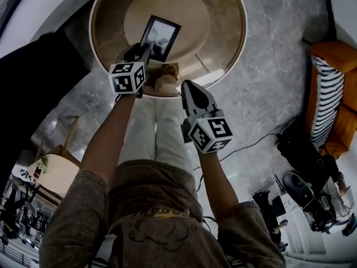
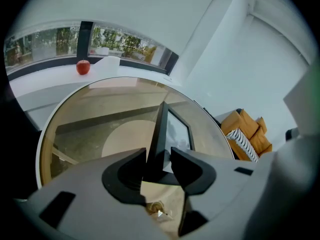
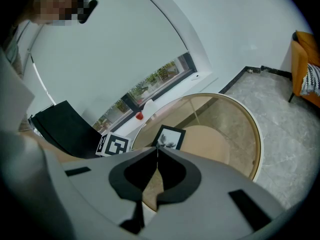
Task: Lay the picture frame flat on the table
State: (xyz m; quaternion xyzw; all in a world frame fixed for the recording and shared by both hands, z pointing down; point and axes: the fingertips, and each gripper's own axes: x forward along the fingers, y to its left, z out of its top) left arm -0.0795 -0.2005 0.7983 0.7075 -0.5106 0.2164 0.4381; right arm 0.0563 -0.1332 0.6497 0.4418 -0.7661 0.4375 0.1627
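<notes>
Head view first: where is the picture frame (image 1: 161, 37)?
— On the round glass table (image 1: 223, 49), near its middle, with its whole pictured face turned up to the camera. That reads to me as lying down, or very close to it.

Only close?
— The left gripper view looks along the frame's near corner. There the black edge climbs steeply between the jaws and the picture slopes away on the right. I cannot tell whether the back rests fully on the glass.

What has the left gripper (image 2: 159, 151) got?
— Nothing gripped, I judge. Its jaws stand wide apart astride that corner. The left one sits right against the black edge, but a strip of picture shows before the right one, so they are not pinching.

And the right gripper (image 3: 158, 151)?
— Jaws closed tip to tip, nothing between them. It hangs short of the table's near rim, apart from the frame.

So what is left?
— Little, by my reckoning: the laying-down looks done or nearly so. The left gripper has yet to draw clear without nudging the frame, and the frame wants checking for flatness.
</notes>
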